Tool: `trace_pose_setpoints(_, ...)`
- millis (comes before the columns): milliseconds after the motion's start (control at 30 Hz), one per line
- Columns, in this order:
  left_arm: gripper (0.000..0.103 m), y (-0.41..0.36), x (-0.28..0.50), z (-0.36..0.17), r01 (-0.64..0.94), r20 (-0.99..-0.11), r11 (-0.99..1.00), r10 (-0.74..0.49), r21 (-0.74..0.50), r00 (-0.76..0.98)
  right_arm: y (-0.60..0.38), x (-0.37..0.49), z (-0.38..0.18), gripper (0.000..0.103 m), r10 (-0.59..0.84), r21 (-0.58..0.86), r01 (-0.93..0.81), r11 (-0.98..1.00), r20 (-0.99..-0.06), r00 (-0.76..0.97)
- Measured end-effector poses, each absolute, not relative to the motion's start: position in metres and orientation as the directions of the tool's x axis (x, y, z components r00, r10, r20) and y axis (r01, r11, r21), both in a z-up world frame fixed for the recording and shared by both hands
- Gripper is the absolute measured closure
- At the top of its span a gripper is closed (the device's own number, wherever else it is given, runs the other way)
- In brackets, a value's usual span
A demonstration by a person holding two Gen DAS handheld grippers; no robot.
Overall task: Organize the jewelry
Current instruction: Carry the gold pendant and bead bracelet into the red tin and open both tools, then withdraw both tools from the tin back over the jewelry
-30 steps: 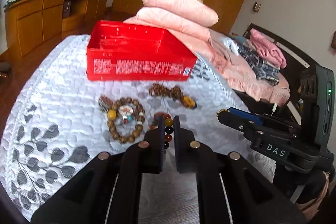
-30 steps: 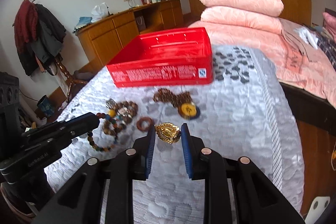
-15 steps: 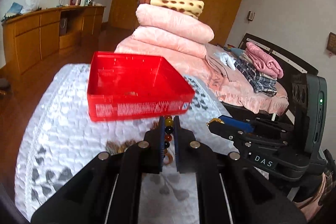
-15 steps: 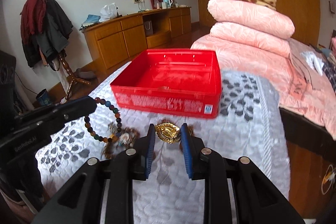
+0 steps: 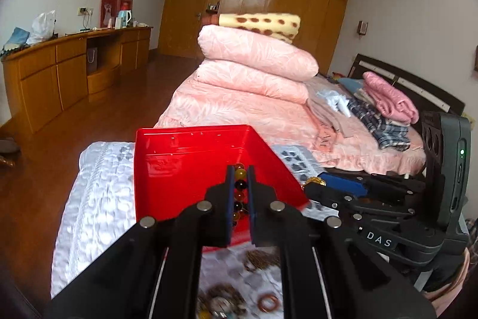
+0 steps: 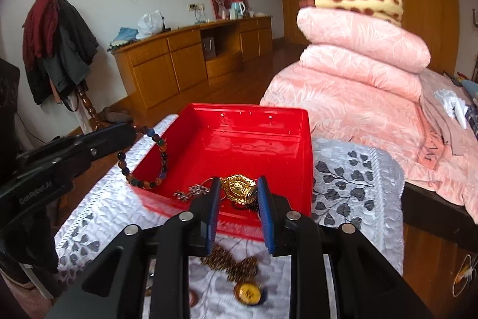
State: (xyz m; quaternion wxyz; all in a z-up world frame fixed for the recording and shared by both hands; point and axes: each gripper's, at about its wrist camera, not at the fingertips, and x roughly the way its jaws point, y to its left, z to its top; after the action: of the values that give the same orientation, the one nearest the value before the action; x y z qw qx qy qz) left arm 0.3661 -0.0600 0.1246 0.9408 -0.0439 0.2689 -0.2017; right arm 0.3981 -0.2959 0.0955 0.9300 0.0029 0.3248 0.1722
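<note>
Your left hand-held gripper (image 5: 240, 169) pinches the bead bracelet (image 5: 240, 190) at frame centre; your right hand-held gripper (image 6: 239, 187) clamps the gold pendant (image 6: 239, 189) over the red box (image 6: 254, 136).

Bed, quilted white spread (image 6: 358, 169) with grey leaf print.
On it: red plastic tray (image 6: 304, 157); brown bead strand with round yellow pendant (image 6: 249, 293) near the tray's front wall; reddish ring (image 5: 268, 303); further bead bracelets (image 5: 222, 302), blurred.
</note>
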Motion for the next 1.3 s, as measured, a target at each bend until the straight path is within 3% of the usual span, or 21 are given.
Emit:
trace_pose_setpoints(367,0.096,-0.063,0.439,0.075,0.321,-0.607,0.940,-0.321,-0.113,0.727,-0.287,0.452,0.060,0.079,0.306,0.106,-0.320,0.941,-0.670,0.676)
trace_pose_setpoints(900,0.095,-0.064,0.471,0.049,0.310,-0.678,0.947,-0.281,-0.082,0.679,-0.284,0.477,0.044,0.078,0.277,0.080,-0.317,0.945,-0.713,0.644)
trace_pose_setpoints(967,0.094,-0.064,0.471,0.048,0.307,-0.676,0.949,-0.277,-0.080,0.682,-0.284,0.477,0.044,0.073,0.276,0.084,-0.313,0.946,-0.714,0.643)
trace_pose_setpoints(1100,0.075,-0.061,0.468,0.052,0.303,-0.663,0.950,-0.278,-0.079,0.696,-0.285,0.474,0.049,0.069,0.279,0.084,-0.313,0.946,-0.701,0.656)
trace_pose_setpoints(1300,0.068,-0.058,0.454,0.066,0.303,-0.628,0.950,-0.280,-0.072,0.726,-0.287,0.463,0.060,0.068,0.282,0.077,-0.316,0.946,-0.678,0.679)
